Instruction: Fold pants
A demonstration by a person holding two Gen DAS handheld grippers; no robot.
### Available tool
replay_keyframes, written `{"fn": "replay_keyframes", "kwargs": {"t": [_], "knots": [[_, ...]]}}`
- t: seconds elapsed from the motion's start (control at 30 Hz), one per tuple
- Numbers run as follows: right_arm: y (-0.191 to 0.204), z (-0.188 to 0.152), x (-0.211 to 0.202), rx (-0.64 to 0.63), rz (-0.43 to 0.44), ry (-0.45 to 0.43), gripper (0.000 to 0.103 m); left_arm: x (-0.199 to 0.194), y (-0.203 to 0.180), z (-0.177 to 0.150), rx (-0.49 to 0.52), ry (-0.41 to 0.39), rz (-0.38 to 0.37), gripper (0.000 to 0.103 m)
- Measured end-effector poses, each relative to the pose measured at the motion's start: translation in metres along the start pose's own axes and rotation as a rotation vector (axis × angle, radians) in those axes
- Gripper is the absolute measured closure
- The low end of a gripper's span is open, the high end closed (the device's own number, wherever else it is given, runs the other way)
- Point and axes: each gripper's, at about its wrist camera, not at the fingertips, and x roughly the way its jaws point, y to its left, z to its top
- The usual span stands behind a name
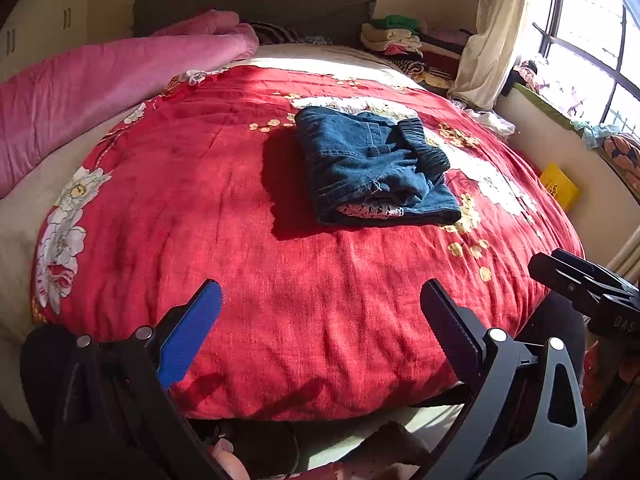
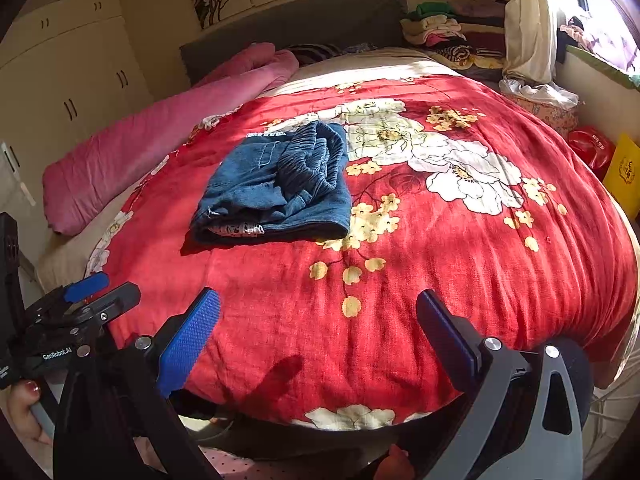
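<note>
Blue denim pants (image 1: pixel 372 168) lie folded into a compact bundle on the red floral blanket (image 1: pixel 240 248), waistband on top. They also show in the right wrist view (image 2: pixel 276 192). My left gripper (image 1: pixel 320 320) is open and empty, held above the near edge of the bed, well short of the pants. My right gripper (image 2: pixel 318 324) is open and empty too, near the bed's front edge. The right gripper shows at the right edge of the left wrist view (image 1: pixel 584 288); the left gripper shows at the left of the right wrist view (image 2: pixel 80 304).
A rolled pink quilt (image 1: pixel 100 92) lies along the bed's left side. Stacked clothes (image 1: pixel 408 44) sit by the grey headboard (image 1: pixel 256 8). A curtain (image 1: pixel 496 32) and window are at right. A yellow box (image 1: pixel 558 186) and red object (image 2: pixel 590 146) lie beside the bed.
</note>
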Motion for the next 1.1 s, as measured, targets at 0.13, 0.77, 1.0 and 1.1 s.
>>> {"fn": "replay_keyframes", "kwargs": {"t": [0.13, 0.77, 1.0, 1.1], "knots": [[0.0007, 0.0003, -0.0002, 0.003, 0.003, 0.002, 0.005, -0.0008, -0.0012, 0.0006, 0.006, -0.004, -0.001, 0.01], [0.0002, 0.0004, -0.0007, 0.007, -0.002, 0.003, 0.005, -0.0001, -0.0051, 0.0017, 0.025, 0.003, 0.028, 0.01], [-0.0006, -0.0002, -0.0009, 0.008, -0.005, 0.003, 0.005, -0.0001, -0.0036, 0.0015, 0.021, 0.004, 0.027, 0.01], [-0.0004, -0.0002, -0.0007, 0.007, -0.005, 0.005, 0.005, -0.0001, -0.0029, 0.0014, 0.021, 0.005, 0.027, 0.01]]}}
